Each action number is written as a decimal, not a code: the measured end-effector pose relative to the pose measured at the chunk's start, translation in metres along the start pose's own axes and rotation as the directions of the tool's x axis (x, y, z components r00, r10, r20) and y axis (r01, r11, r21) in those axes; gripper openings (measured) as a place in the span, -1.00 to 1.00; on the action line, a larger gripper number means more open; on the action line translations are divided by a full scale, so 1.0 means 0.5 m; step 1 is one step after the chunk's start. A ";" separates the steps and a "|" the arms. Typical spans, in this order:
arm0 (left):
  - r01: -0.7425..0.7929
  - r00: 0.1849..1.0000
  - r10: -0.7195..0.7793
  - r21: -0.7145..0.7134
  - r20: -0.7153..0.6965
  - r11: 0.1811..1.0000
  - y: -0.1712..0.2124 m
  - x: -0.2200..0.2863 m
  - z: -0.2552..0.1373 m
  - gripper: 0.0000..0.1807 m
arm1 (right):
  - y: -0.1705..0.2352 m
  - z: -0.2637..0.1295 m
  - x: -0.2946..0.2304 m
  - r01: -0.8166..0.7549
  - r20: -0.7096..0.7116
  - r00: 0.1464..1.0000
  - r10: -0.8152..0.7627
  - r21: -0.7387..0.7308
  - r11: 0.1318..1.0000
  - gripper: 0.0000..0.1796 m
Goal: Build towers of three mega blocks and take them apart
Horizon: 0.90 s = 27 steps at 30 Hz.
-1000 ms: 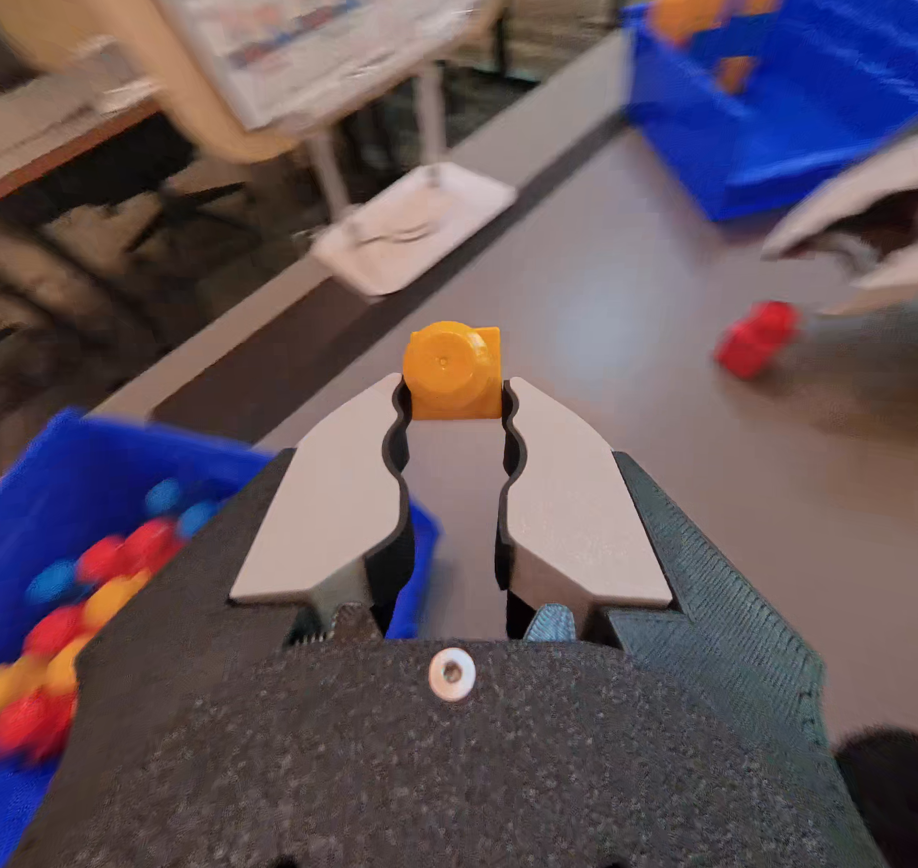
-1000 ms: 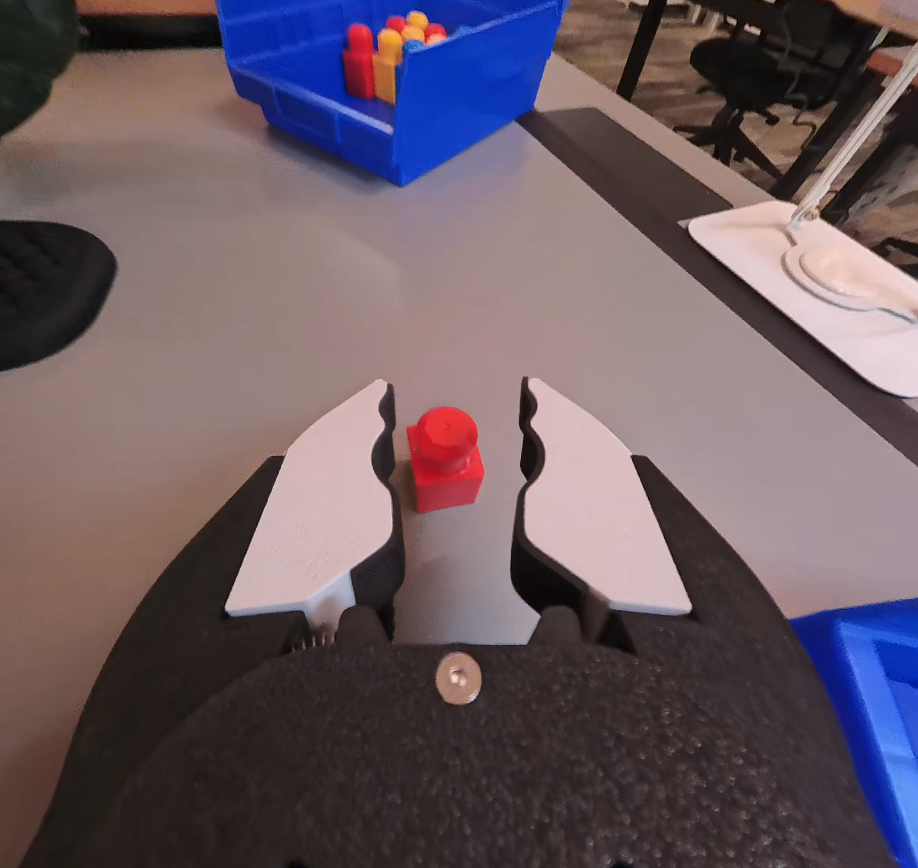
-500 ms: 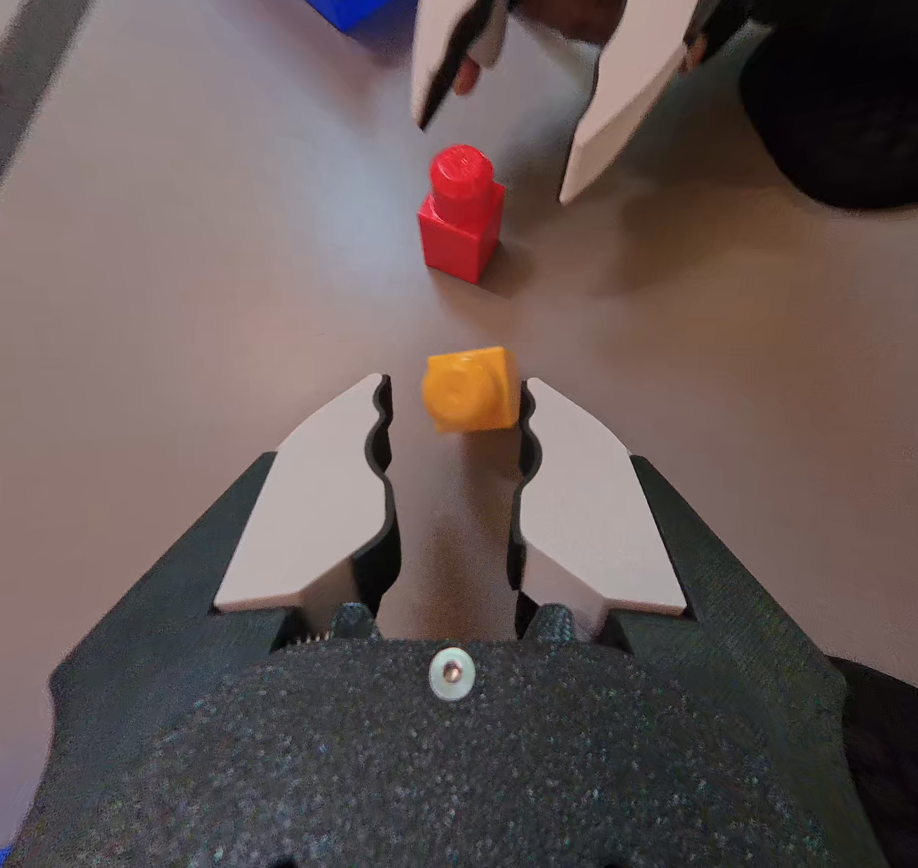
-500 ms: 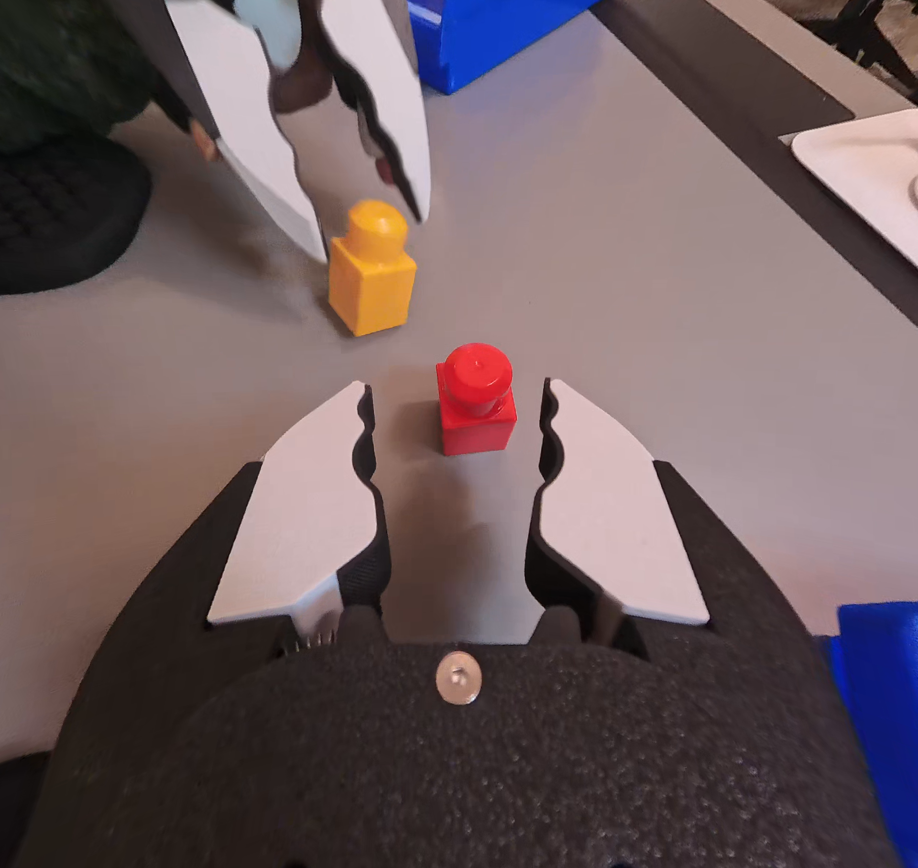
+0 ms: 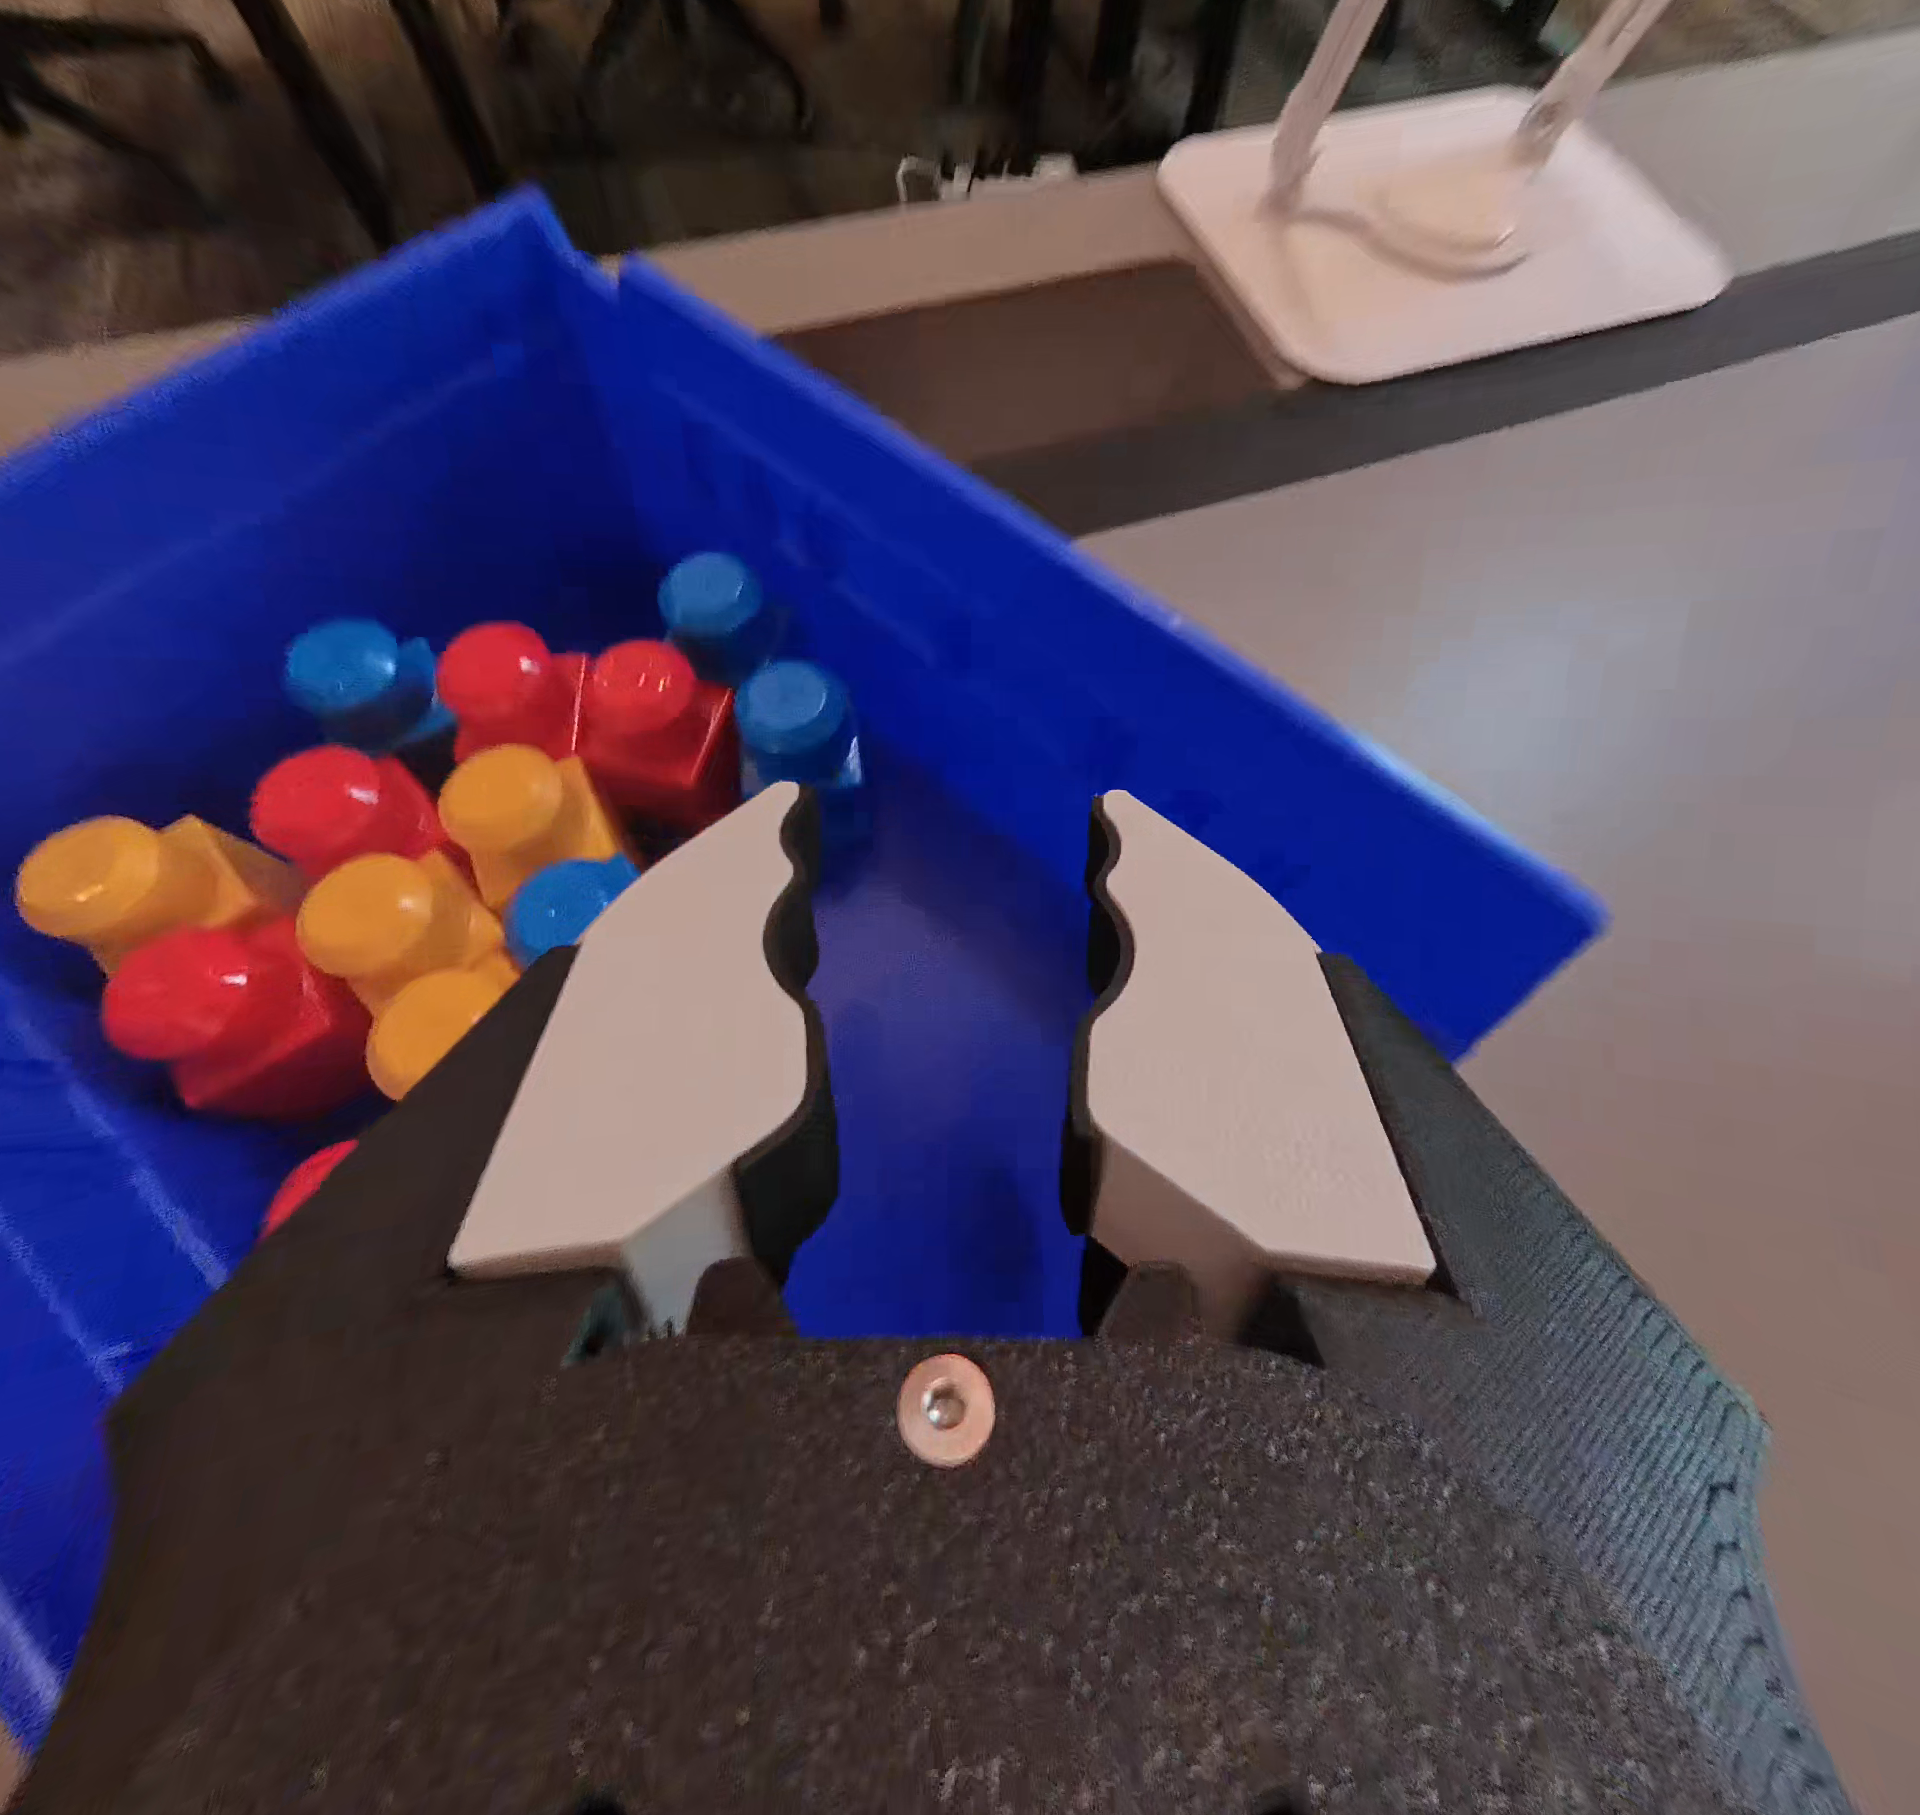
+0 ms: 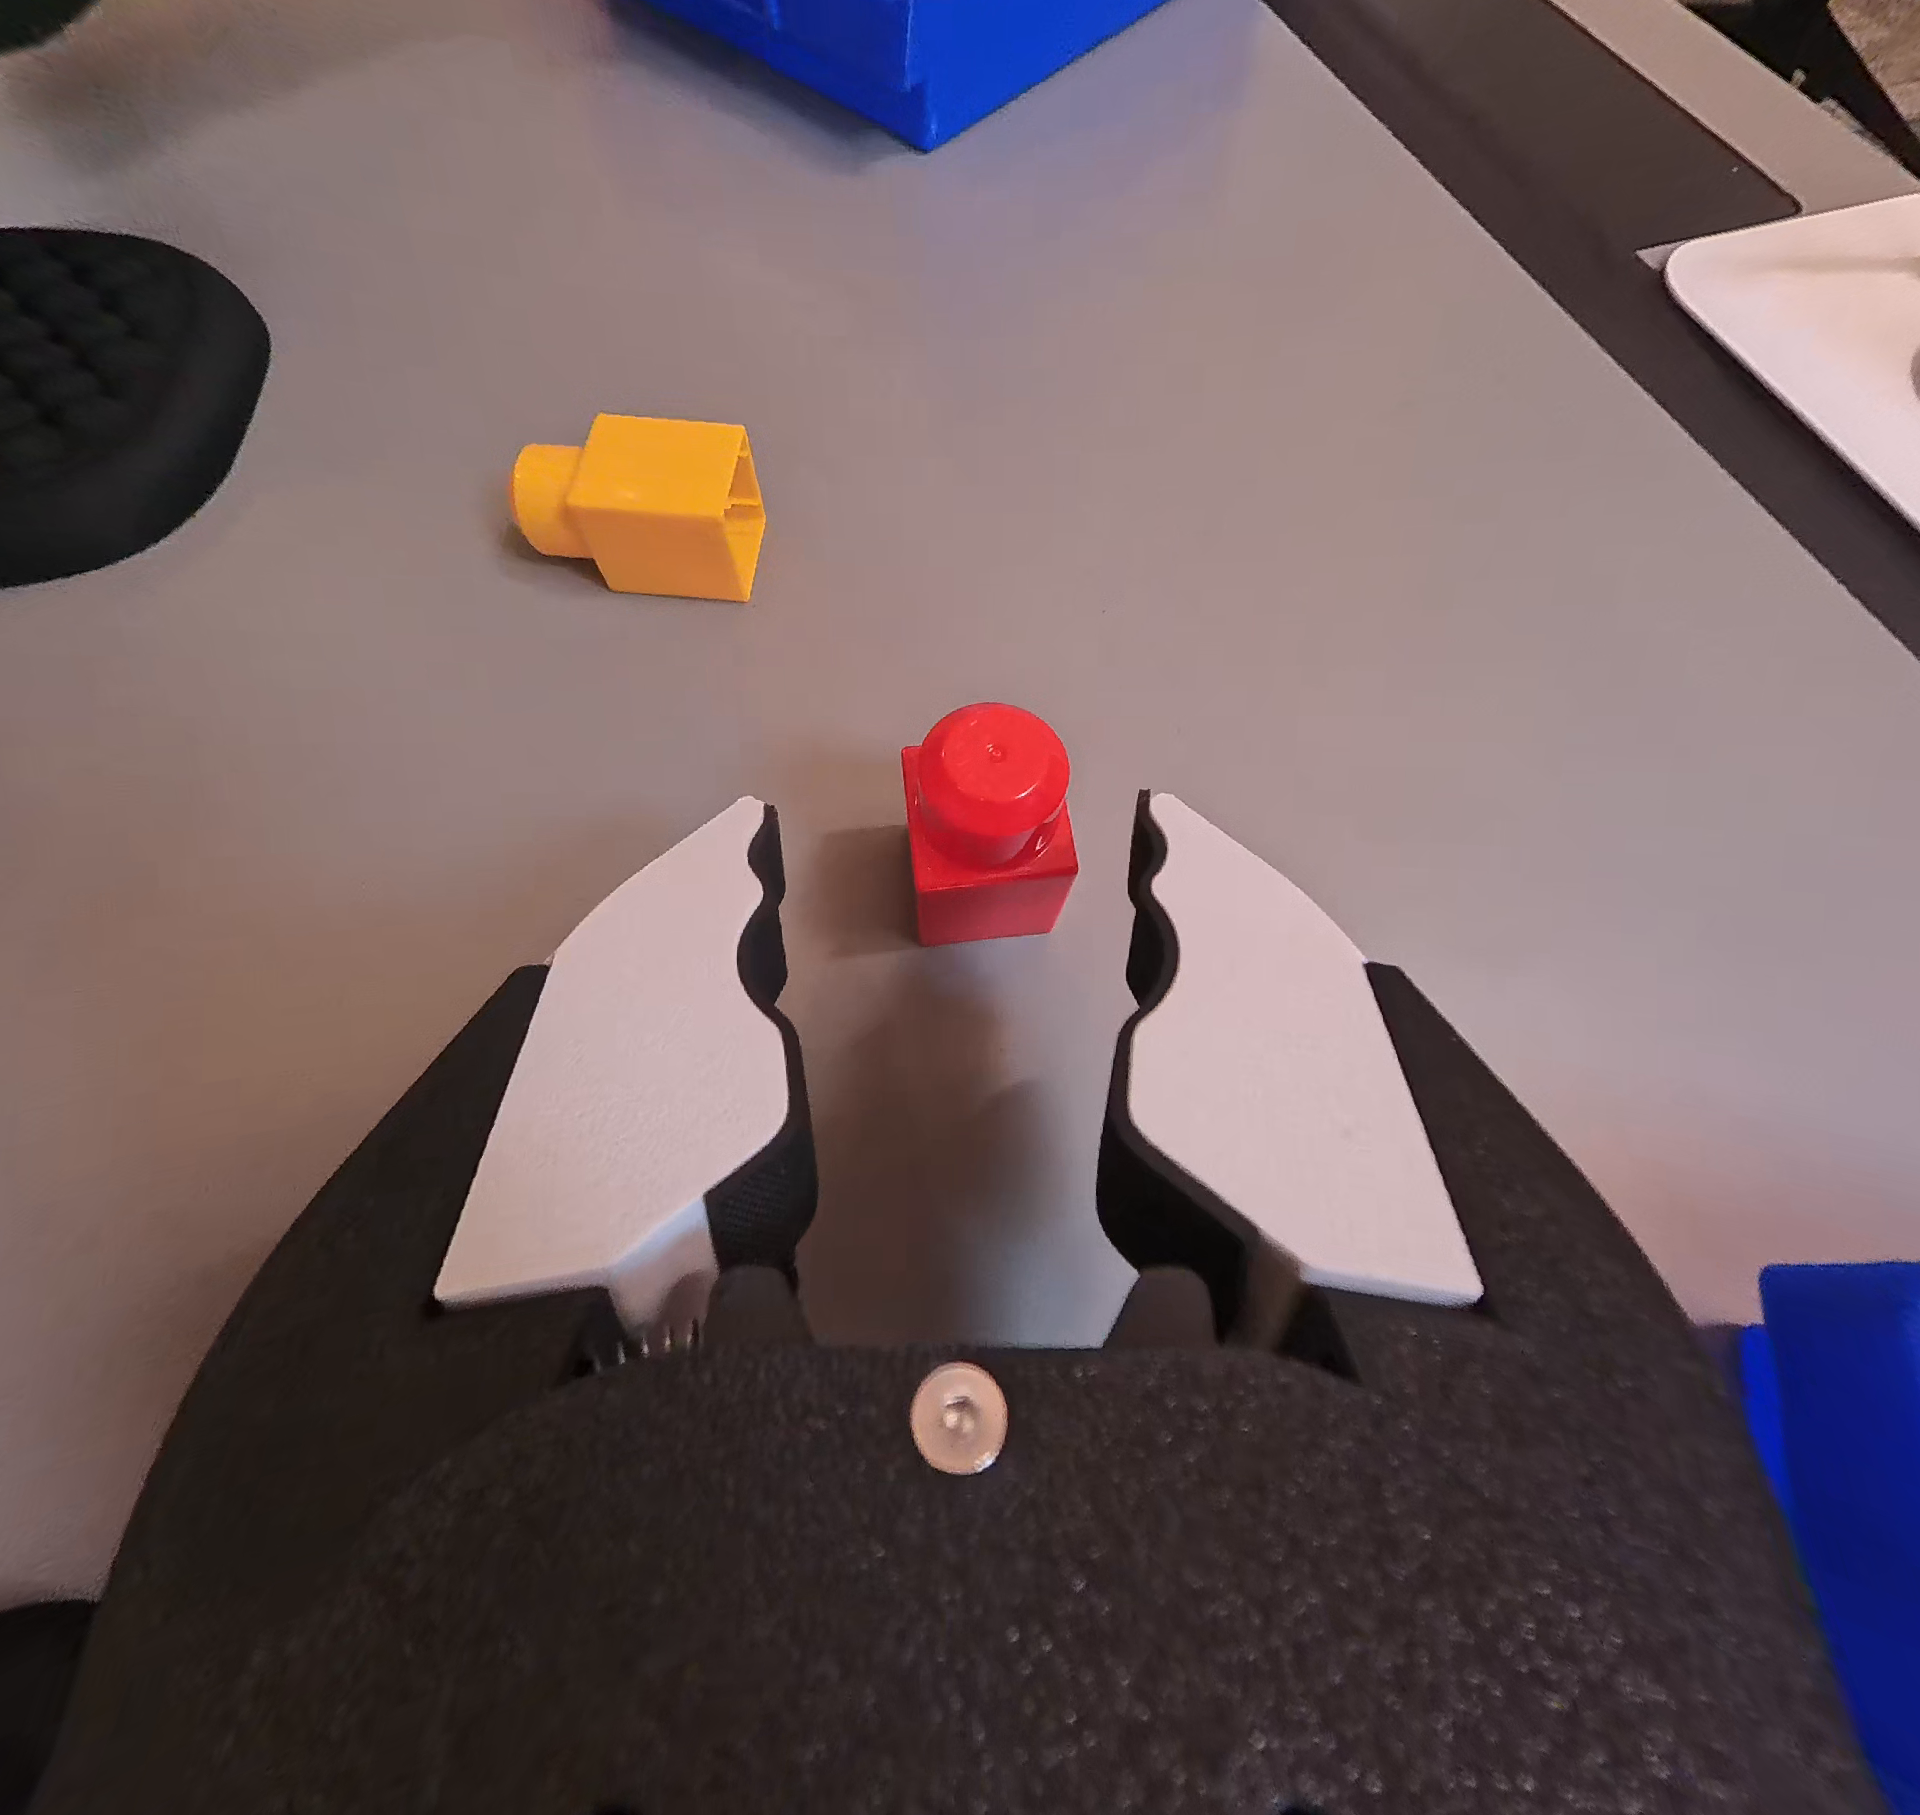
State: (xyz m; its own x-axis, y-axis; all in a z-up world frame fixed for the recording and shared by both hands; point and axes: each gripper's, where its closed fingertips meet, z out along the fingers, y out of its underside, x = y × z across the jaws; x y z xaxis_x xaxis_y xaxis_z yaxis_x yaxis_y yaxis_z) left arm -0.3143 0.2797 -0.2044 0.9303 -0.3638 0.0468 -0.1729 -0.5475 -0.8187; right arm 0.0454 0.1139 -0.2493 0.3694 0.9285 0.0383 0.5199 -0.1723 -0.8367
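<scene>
No tower yet: red block point(image 6: 989, 830) upright at centre, yellow block point(image 6: 649, 508) toppled upper left on desk point(image 6: 1299, 518). Left tongs point(image 5: 945, 820) gape empty over the supply bin point(image 5: 1039, 643); right tongs point(image 6: 956, 820) apart, straddling red.

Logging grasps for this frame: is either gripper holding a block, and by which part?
Nothing is held. The left gripper is open over the blue bin; the right gripper is open around the red block.

- We count two loose blocks on the counter point(image 6: 1247, 477): one red block point(image 6: 987, 830) standing upright and one yellow block point(image 6: 655, 508) lying on its side.
- We count two tongs, the left point(image 5: 945, 809) and the right point(image 6: 954, 809), both empty with jaws apart.
- In the blue bin point(image 5: 1039, 643) we make out four blue blocks point(image 5: 795, 716); the red and yellow ones overlap too much for a sure count.
- We see a second blue bin point(image 6: 1039, 20) and one white stand base point(image 5: 1455, 238).
</scene>
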 end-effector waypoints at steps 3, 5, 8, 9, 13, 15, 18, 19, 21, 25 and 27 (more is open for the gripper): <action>-0.024 0.998 0.027 -0.071 0.052 0.997 0.040 -0.020 0.044 -0.45 | 0.002 0.000 0.004 -0.008 -0.004 1.000 0.008 0.002 1.000 -0.28; -0.051 0.993 0.062 -0.110 0.096 0.993 0.050 -0.032 0.066 -0.45 | 0.006 0.003 0.004 -0.016 0.000 1.000 0.016 -0.001 1.000 -0.28; -0.060 0.986 0.085 -0.170 0.146 0.984 0.055 -0.052 0.098 -0.44 | 0.010 0.007 0.002 -0.015 0.004 1.000 0.015 -0.011 1.000 -0.28; -0.052 0.984 0.083 -0.189 0.160 0.981 0.056 -0.059 0.109 -0.43 | 0.011 0.008 0.002 -0.013 0.003 1.000 0.013 -0.012 1.000 -0.28; -0.040 0.975 0.089 -0.236 0.202 0.971 0.059 -0.075 0.143 -0.49 | 0.008 0.006 0.002 -0.012 0.001 1.000 0.012 -0.004 1.000 -0.29; -0.064 0.966 0.122 -0.246 0.227 0.967 0.060 -0.080 0.151 -0.60 | 0.009 0.006 0.002 -0.013 0.003 1.000 0.013 -0.004 1.000 -0.29; -0.097 0.961 0.143 -0.194 0.236 0.976 0.033 -0.062 0.125 -0.60 | 0.014 0.007 0.001 -0.004 0.002 1.000 0.004 -0.017 1.000 -0.29; -0.124 0.957 0.155 -0.139 0.244 0.983 0.008 -0.048 0.100 -0.60 | 0.016 0.007 0.002 0.000 0.000 1.000 0.000 -0.021 1.000 -0.29; -0.179 0.956 0.168 0.024 0.240 0.984 -0.056 0.006 0.023 -0.60 | 0.017 0.007 0.003 -0.002 0.003 1.000 0.002 -0.023 1.000 -0.29; -0.292 0.919 0.362 0.345 -0.158 0.892 -0.123 0.286 -0.134 -0.61 | 0.023 0.014 0.001 -0.024 0.024 0.999 0.024 -0.029 0.999 -0.29; -0.365 0.810 0.433 0.238 -0.395 0.900 -0.049 0.407 -0.140 -0.61 | 0.030 0.021 -0.003 -0.020 0.029 0.999 0.022 -0.047 0.999 -0.29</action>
State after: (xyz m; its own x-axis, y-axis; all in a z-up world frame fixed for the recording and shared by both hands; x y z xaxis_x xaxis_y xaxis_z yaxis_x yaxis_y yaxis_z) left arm -0.1432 0.1663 -0.1346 0.5510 -0.8295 -0.0907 -0.4187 -0.1807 -0.8900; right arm 0.0446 0.1131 -0.2676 0.3581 0.9337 0.0045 0.5476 -0.2061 -0.8110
